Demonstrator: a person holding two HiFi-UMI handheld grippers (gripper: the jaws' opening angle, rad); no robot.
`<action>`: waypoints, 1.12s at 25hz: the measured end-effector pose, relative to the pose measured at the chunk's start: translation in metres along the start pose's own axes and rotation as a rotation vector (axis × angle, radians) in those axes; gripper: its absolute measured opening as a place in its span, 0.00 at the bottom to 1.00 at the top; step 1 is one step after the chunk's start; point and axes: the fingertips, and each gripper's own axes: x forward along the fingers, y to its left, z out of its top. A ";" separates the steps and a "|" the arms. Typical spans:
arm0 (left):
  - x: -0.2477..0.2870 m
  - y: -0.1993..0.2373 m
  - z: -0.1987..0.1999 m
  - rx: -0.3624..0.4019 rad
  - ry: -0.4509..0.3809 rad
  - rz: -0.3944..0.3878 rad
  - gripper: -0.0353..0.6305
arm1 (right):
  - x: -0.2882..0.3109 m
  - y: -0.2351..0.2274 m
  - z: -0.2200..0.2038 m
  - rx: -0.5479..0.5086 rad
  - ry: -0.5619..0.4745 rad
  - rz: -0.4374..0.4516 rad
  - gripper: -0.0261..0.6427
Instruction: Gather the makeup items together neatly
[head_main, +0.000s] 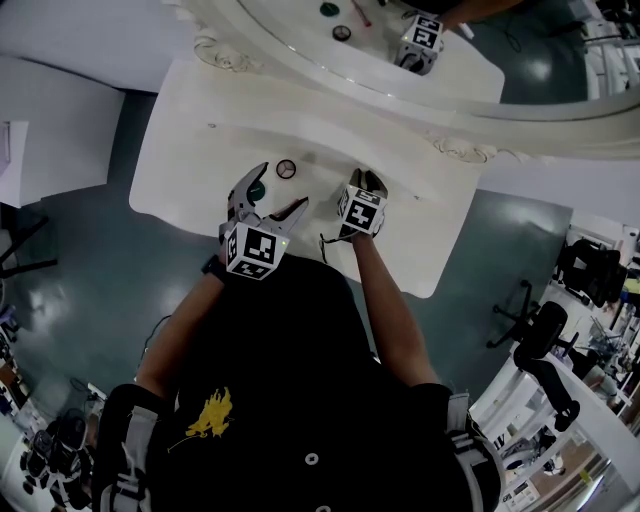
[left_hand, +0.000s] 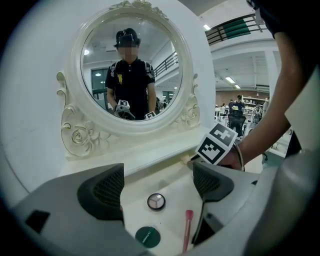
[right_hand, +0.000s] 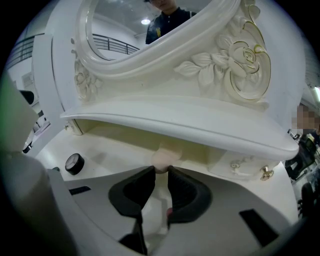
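Observation:
A white vanity table bears the makeup items. In the left gripper view a round eyeshadow compact, a dark green round compact and a pink pencil-like stick lie below my left gripper, which is open with nothing between its pads. From the head view it hovers over the green compact, near the eyeshadow compact. My right gripper reaches under the mirror shelf. Its narrow jaws pinch a pale pink round item at their tips.
An ornate oval mirror with carved roses stands on a raised shelf at the back. A small drawer with a gold knob sits under the shelf at the right. The round black-rimmed compact lies left of the right gripper.

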 end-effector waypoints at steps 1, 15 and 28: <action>-0.001 0.001 0.000 0.000 0.000 0.000 0.71 | -0.001 0.000 0.001 0.000 0.002 0.002 0.18; -0.007 0.001 0.004 0.004 -0.017 0.000 0.71 | -0.032 0.012 -0.003 0.055 0.029 0.136 0.13; -0.024 -0.014 0.013 0.026 -0.061 -0.007 0.71 | -0.078 0.031 0.001 0.071 0.019 0.266 0.12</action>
